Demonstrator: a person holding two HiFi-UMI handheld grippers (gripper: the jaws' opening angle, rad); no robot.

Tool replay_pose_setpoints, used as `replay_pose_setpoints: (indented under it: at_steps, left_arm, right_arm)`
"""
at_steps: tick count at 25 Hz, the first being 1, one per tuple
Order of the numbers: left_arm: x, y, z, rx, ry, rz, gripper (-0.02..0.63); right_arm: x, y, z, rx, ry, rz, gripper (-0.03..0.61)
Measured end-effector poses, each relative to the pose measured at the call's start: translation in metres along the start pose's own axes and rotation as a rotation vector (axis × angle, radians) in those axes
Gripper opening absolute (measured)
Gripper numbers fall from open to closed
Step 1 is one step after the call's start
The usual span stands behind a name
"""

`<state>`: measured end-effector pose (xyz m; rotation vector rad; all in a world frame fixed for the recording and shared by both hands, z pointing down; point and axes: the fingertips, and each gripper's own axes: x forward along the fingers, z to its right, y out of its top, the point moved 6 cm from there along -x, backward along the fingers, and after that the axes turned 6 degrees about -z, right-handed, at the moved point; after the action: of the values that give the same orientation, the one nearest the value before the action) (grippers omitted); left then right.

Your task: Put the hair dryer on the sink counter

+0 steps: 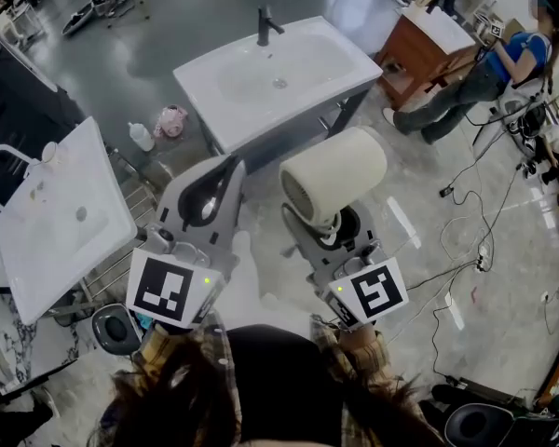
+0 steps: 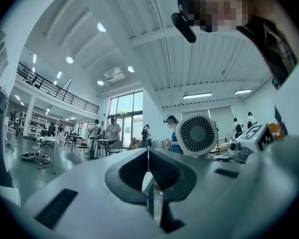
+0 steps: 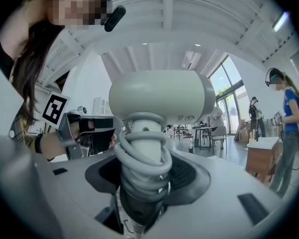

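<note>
A cream hair dryer (image 1: 335, 177) with a round grille points up and left, its cord coiled round the handle (image 3: 144, 158). My right gripper (image 1: 333, 229) is shut on that handle, and the dryer's head (image 3: 159, 96) fills the right gripper view. The left gripper (image 1: 208, 194) is beside it, jaws pressed together with nothing between them (image 2: 148, 169). In the left gripper view the dryer's grille (image 2: 197, 135) shows to the right. The white sink counter (image 1: 354, 63) with a black faucet (image 1: 265, 26) stands ahead on the floor, well beyond both grippers.
A second white sink top (image 1: 61, 212) lies at the left. A bottle (image 1: 142, 136) and a pink object (image 1: 172, 119) sit on the floor left of the counter. At the upper right are a wooden cabinet (image 1: 419, 49) and a person (image 1: 503, 63). Cables (image 1: 475, 250) trail over the floor.
</note>
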<state>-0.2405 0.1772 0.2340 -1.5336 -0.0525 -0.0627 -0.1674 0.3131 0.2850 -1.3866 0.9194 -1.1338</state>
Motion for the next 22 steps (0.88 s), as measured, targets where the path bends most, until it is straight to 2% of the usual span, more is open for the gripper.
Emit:
replay_pose_setpoints:
  at_steps: [10,22]
  left_arm:
    - [0.075,0.01,-0.08,0.013,0.002,-0.004,0.021]
    - [0.116,0.0,-0.16,-0.002,-0.011,-0.014,0.02]
  right_arm:
    - [0.095,0.015,0.056,0.015,-0.013,-0.008,0.244]
    - [0.181,0.018,0.075,0.036,-0.015,-0.027,0.244]
